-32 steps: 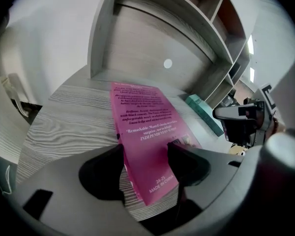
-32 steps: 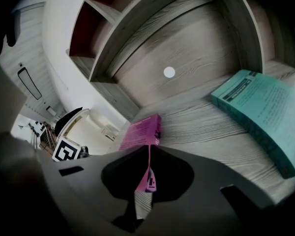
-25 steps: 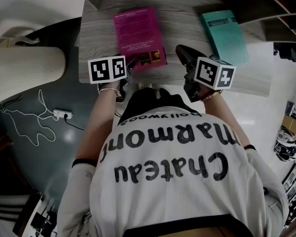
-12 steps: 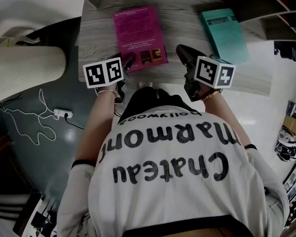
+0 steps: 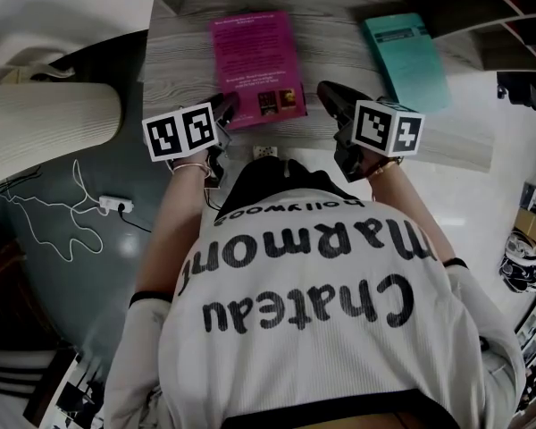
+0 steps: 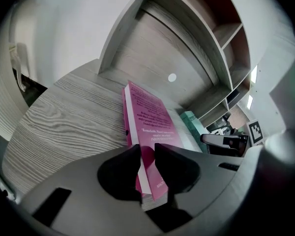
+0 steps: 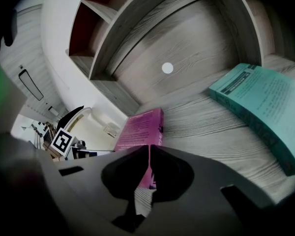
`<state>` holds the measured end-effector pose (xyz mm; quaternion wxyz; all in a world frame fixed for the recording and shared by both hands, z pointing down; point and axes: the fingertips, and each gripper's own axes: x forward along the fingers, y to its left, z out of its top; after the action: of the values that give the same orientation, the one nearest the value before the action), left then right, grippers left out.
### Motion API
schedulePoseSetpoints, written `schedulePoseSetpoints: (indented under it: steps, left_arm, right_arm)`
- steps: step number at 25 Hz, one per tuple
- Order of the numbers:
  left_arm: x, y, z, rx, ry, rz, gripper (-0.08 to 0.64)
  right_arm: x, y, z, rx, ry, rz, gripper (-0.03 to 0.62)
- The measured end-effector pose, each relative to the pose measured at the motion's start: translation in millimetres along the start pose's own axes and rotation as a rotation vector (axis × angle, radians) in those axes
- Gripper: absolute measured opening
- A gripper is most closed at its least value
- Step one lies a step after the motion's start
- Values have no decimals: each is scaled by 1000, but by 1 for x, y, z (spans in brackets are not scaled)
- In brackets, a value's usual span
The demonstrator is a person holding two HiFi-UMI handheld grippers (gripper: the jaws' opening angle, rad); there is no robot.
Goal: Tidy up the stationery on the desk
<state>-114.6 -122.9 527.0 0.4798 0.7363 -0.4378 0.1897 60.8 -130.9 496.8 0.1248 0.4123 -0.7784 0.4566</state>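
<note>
A pink book [image 5: 255,61] lies on the grey wood desk [image 5: 174,61], lengthwise away from me. My left gripper [image 5: 228,105] is shut on its near left corner; in the left gripper view the pink book [image 6: 152,117] runs out from between the jaws of the left gripper [image 6: 147,154]. My right gripper [image 5: 326,92] hovers just right of the book's near right corner, shut with nothing held. In the right gripper view the right gripper [image 7: 150,151] points along the pink book [image 7: 137,132]. A teal book [image 5: 406,61] lies at the desk's right.
A curved wooden shelf unit [image 6: 187,58] rises at the back of the desk. The desk's near edge runs just under both grippers. A cream upholstered seat [image 5: 45,123] stands to the left, and a white power strip [image 5: 114,206] with cable lies on the floor.
The left gripper's marker cube has shifted left and toward me, and the pink book's near end has swung slightly right. The right gripper has barely moved.
</note>
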Motion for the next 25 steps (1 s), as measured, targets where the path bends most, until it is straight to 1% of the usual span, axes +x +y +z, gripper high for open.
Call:
schedulePoseSetpoints:
  steps: [1, 4, 7, 12, 17, 20, 25]
  left_arm:
    - [-1, 0, 0, 3, -4, 3, 98]
    - [-3, 0, 1, 26, -7, 13, 92]
    - [-6, -2, 3, 72, -12, 28, 91]
    - [-10, -13, 9, 170, -19, 41, 87]
    - [-18, -25, 10, 306, -21, 53, 86]
    - [-20, -29, 9, 368, -21, 61, 86]
    - [-25, -37, 7, 462, -59, 64, 86]
  right_arm:
    - [1, 1, -3, -6, 9, 17, 27]
    - [7, 4, -14, 0, 61, 72, 76]
    - [13, 4, -24, 12, 105, 95, 100]
    - [16, 0, -25, 8, 113, 88, 97]
    - [16, -1, -25, 18, 107, 87, 95]
    - [16, -1, -26, 21, 105, 87, 95]
    - [16, -2, -28, 29, 108, 87, 97]
